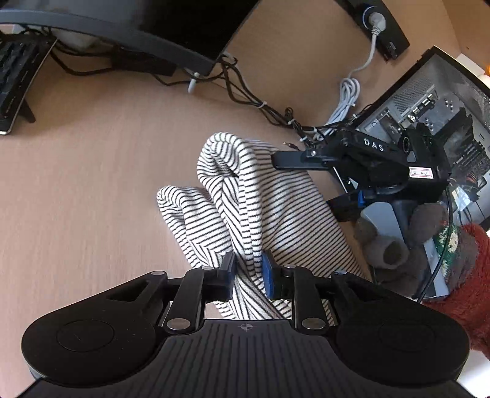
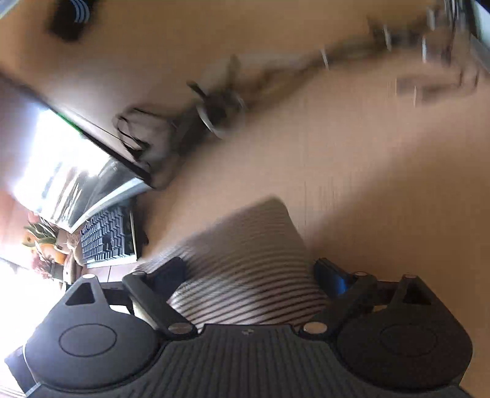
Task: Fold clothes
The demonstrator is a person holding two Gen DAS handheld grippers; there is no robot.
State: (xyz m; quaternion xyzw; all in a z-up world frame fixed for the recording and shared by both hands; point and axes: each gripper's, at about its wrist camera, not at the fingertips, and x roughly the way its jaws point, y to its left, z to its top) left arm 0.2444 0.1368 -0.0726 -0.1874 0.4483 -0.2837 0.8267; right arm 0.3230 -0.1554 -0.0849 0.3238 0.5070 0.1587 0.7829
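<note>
Striped garment (image 1: 245, 196) on a wooden desk (image 1: 92, 171), partway through folding. It lies bunched lengthwise in several soft rolls rather than flat layers; its far end curls over in a loop and a second lobe sags toward the left of the left wrist view. No squared, stacked fold is visible, so the work appears to be at an early or middle stage, with flattening and at least one further fold judged to remain.

Left gripper (image 1: 248, 275): pitched downward toward the desk, its jaws drawn close together and clamped on a raised ridge of the garment at its near end. Striped cloth fills the narrow gap between the blue pads (image 1: 269, 275).

Right gripper (image 2: 251, 275): also pitched downward, jaws spread wide. In its own blurred view the garment (image 2: 248, 269) lies between and beneath the fingers, but neither pad presses on it, so nothing is held. The left wrist view shows this gripper (image 1: 303, 180) at the garment's far right edge, one finger lying across the stripes and the other lower down, beside the cloth.

Background: monitor (image 1: 171, 27), keyboard (image 1: 15, 79), cables (image 1: 263, 107), open computer case (image 1: 428, 107). A rust-red sleeve (image 1: 471, 284) shows at the right margin.
</note>
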